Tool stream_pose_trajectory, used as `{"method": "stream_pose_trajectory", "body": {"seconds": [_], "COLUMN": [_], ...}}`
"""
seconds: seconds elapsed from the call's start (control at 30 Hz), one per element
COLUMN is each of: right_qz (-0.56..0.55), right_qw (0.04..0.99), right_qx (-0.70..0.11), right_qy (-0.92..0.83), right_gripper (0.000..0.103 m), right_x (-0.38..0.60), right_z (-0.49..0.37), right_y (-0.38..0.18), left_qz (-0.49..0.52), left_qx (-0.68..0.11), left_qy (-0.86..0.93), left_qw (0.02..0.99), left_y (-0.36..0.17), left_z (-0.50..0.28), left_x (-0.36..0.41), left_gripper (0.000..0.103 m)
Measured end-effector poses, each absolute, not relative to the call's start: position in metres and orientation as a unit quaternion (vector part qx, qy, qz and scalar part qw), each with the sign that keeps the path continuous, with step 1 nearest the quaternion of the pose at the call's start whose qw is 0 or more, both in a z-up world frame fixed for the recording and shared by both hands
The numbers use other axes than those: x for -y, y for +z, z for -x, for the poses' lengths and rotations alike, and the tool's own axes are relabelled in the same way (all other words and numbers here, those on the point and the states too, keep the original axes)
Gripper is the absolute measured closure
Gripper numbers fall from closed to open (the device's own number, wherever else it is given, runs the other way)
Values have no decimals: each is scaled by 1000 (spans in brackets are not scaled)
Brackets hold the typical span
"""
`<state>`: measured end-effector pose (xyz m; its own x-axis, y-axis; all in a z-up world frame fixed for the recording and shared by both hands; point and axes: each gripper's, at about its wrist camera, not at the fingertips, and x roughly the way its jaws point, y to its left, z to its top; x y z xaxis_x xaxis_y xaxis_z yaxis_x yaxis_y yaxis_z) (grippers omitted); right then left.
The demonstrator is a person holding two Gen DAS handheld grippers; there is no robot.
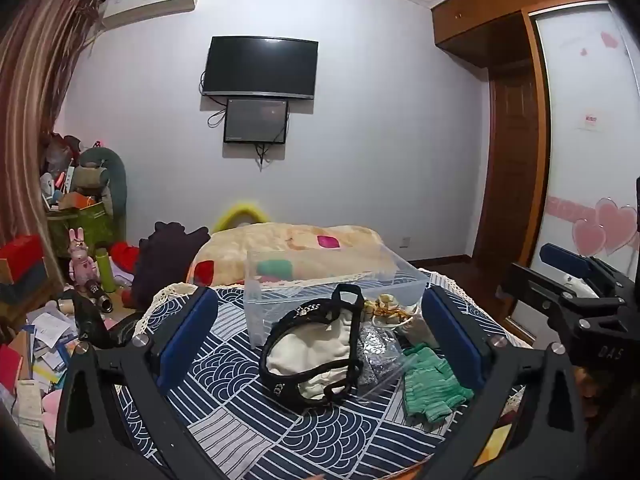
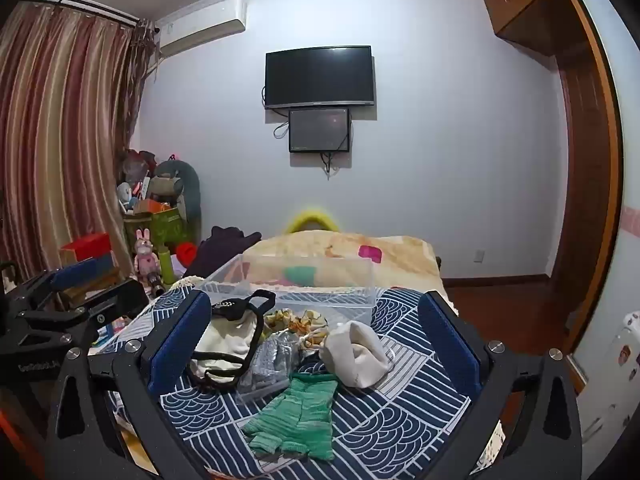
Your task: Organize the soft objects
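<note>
Soft items lie on a blue patterned cloth point(image 1: 312, 432): a cream cloth with a black strap point(image 1: 316, 352), green knit gloves point(image 1: 432, 384), a silvery plastic packet point(image 1: 378, 350) and a yellow-white scrunchie point(image 1: 390, 308). A clear plastic bin point(image 1: 332, 280) stands behind them. In the right wrist view the gloves point(image 2: 300, 412), a rolled cream sock point(image 2: 360, 356), the packet point(image 2: 272, 360), the strapped cloth point(image 2: 228, 340) and the bin point(image 2: 300, 284) show. My left gripper point(image 1: 320, 336) is open above the strapped cloth. My right gripper point(image 2: 316, 344) is open above the pile and also shows in the left wrist view point(image 1: 576, 300).
A bed with a beige blanket point(image 1: 296, 248) lies behind the bin. Cluttered boxes, papers and toys point(image 1: 60, 300) fill the floor at left. A TV point(image 1: 260, 68) hangs on the far wall. A wooden wardrobe and door point(image 1: 516, 160) stand at right.
</note>
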<state>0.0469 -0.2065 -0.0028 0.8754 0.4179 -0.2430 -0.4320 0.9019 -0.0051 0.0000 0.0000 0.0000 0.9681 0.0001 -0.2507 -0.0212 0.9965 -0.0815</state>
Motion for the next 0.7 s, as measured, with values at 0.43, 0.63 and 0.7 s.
{"method": "stream_pose_trajectory", "body": {"seconds": [0.43,0.63,0.7], "right_qz": [33,33,33], "right_qw": [967,967,968], "right_qx": [-118,-116,-116], "right_qy": [221,222,222], "right_gripper": [0,0,0], "right_x": [204,205,205], "right_z": [-44,-42,-43], "right_y": [-1,-1,1], "left_qz": [34,34,35], "left_qx": [-120,-114,-112], "left_qy": [-3,-4,-5], "left_qw": [992,993,993], "left_y": [2,4,5], "left_z": [-5,-1,1], "left_x": [4,5,4], "left_gripper": [0,0,0]}}
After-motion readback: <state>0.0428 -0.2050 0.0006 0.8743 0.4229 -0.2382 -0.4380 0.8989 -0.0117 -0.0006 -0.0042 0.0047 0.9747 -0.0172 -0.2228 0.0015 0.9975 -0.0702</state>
